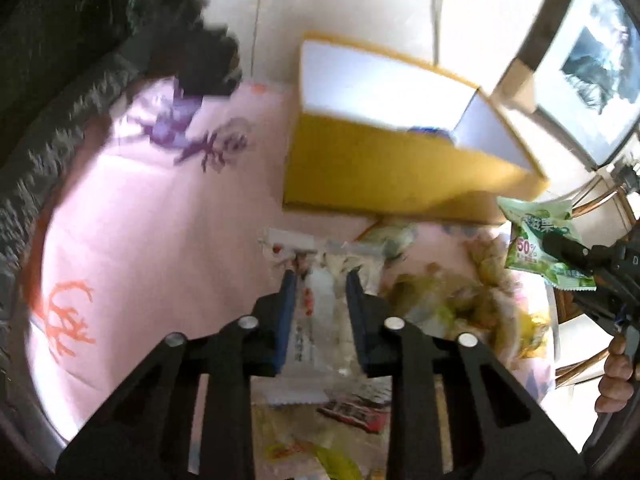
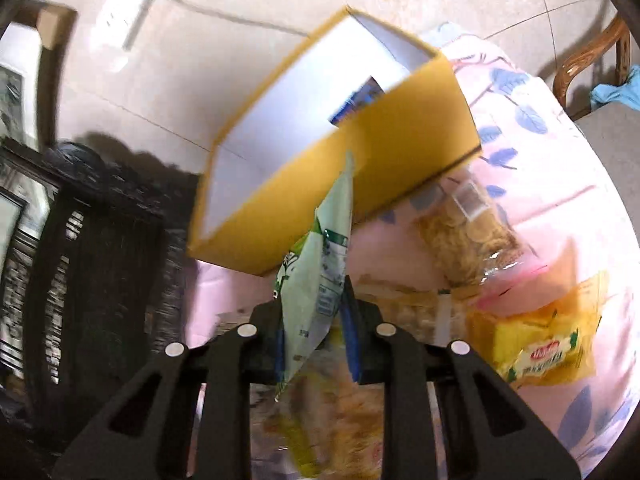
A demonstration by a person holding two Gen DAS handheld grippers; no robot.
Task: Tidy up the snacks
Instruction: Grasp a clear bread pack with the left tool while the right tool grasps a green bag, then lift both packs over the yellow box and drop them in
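A yellow box (image 1: 384,168) with a white inside stands open on the pink flowered cloth; it also shows in the right wrist view (image 2: 360,168), with a blue packet (image 2: 356,104) inside. My left gripper (image 1: 322,276) is shut on a clear white snack packet (image 1: 316,312) just in front of the box. My right gripper (image 2: 312,312) is shut on a green snack bag (image 2: 316,280) and holds it in the air before the box. The green bag (image 1: 540,240) and the right gripper (image 1: 592,264) also show at the right of the left wrist view.
Several loose snack packets lie on the cloth: a yellow packet (image 2: 540,344), a clear bag of crackers (image 2: 460,236), a red packet (image 1: 356,408). A dark carved cabinet (image 2: 80,260) stands left. A wooden chair (image 2: 592,60) stands at the right.
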